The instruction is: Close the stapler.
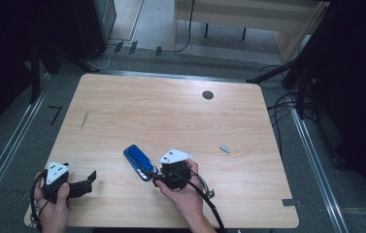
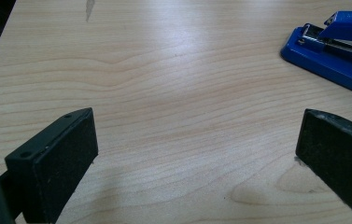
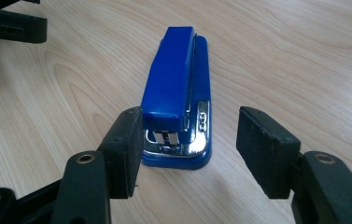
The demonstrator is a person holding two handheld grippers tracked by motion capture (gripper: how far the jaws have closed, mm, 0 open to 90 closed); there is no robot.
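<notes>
A blue stapler (image 1: 139, 162) lies on the wooden table (image 1: 171, 111) near its front middle, with its metal-tipped end toward my right hand. My right gripper (image 1: 155, 175) sits at that end. In the right gripper view its jaws (image 3: 190, 135) stand open on either side of the stapler (image 3: 176, 88); the left pad is close beside it and the right pad stands well apart. My left gripper (image 1: 89, 183) rests at the front left corner, jaws wide open (image 2: 197, 140) over bare wood. The stapler (image 2: 332, 51) lies off to its upper right.
A small grey piece (image 1: 224, 148) lies to the right of the stapler. A dark round grommet (image 1: 207, 95) sits near the far edge, and a dark streak (image 1: 84, 120) marks the left side. A cable and a metal ring (image 1: 209, 193) trail by my right hand.
</notes>
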